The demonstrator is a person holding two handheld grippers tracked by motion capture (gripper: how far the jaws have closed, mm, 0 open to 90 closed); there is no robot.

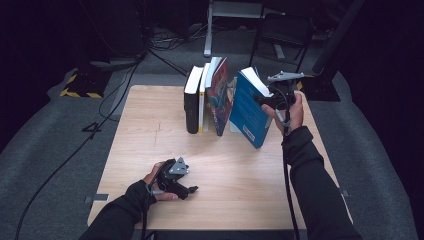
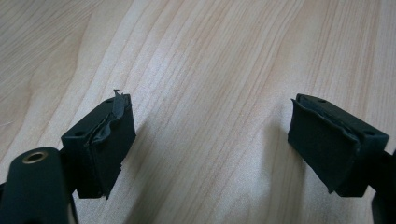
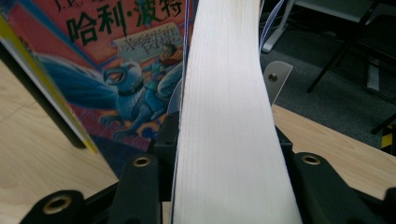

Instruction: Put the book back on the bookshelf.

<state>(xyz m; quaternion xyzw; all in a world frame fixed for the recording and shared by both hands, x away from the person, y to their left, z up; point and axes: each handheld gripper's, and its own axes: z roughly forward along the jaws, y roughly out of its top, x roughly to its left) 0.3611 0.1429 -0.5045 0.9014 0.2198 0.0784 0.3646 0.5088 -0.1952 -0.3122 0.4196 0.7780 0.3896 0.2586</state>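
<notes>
The right gripper (image 1: pixel 270 96) was clamped on the blue book (image 1: pixel 248 107), held tilted above the table's (image 1: pixel 150 120) far right part. Just left of it leaned an illustrated book (image 1: pixel 220 95), then a yellow-edged book (image 1: pixel 203 97) and a black book (image 1: pixel 192 100), all upright. The left gripper (image 1: pixel 186 189), jaws apart and holding nothing, rested on the near table.

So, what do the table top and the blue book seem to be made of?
Table top: pale wood or wood-look laminate, matte; grain lines run across it. Blue book: paper pages, shown by the white ribbed page edge, with a smooth blue cover, probably a coated card paperback.
</notes>
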